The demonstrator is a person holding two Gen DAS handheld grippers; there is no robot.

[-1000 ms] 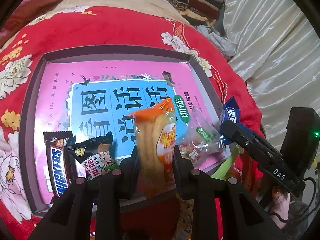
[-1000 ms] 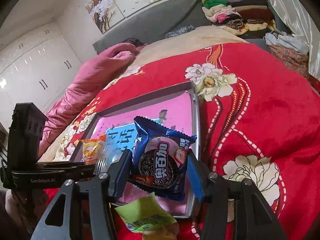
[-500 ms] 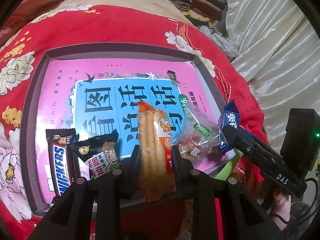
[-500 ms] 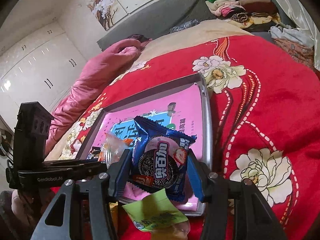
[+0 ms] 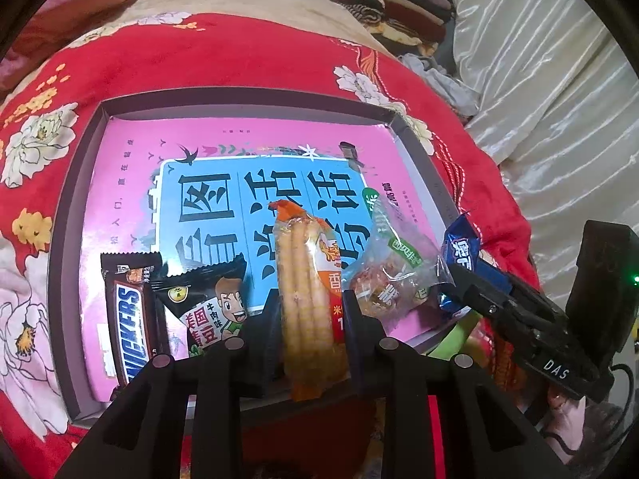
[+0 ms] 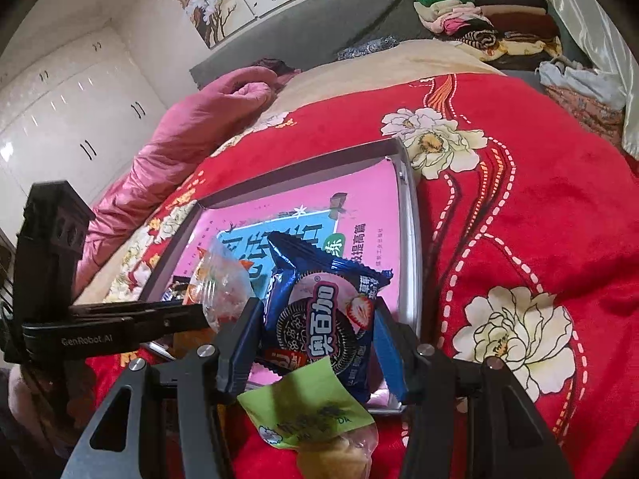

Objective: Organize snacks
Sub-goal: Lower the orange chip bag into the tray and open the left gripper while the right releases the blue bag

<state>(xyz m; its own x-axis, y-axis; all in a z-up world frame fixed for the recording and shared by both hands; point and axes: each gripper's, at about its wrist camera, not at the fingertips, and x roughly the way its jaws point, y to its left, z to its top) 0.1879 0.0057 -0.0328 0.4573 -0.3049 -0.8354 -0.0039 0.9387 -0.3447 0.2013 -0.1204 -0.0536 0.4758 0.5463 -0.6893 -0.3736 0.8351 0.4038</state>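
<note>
A grey tray (image 5: pixel 239 97) lined with a pink and blue book lies on the red flowered bedspread. My left gripper (image 5: pixel 309 307) is shut on an orange pack of biscuit sticks (image 5: pixel 305 279), held upright over the tray's near edge. In the tray lie a Snickers bar (image 5: pixel 129 311), a black snack bag (image 5: pixel 203 303) and a clear bag of sweets (image 5: pixel 387 279). My right gripper (image 6: pixel 317 323) is shut on a blue strawberry cookie pack (image 6: pixel 323 315) over the tray's (image 6: pixel 411 239) near right corner. A green-wrapped cake (image 6: pixel 315 415) lies just below it.
Folded clothes (image 6: pixel 479 20) are stacked at the far end of the bed. A pink quilt (image 6: pixel 191 127) lies bunched at the far left. White satin curtains (image 5: pixel 539 99) hang along the right side. The left gripper's body (image 6: pixel 100 327) crosses the right view.
The biscuit stick pack has sunk lower over the tray in my left gripper. The right gripper with the cookie pack has shifted slightly toward the tray.
</note>
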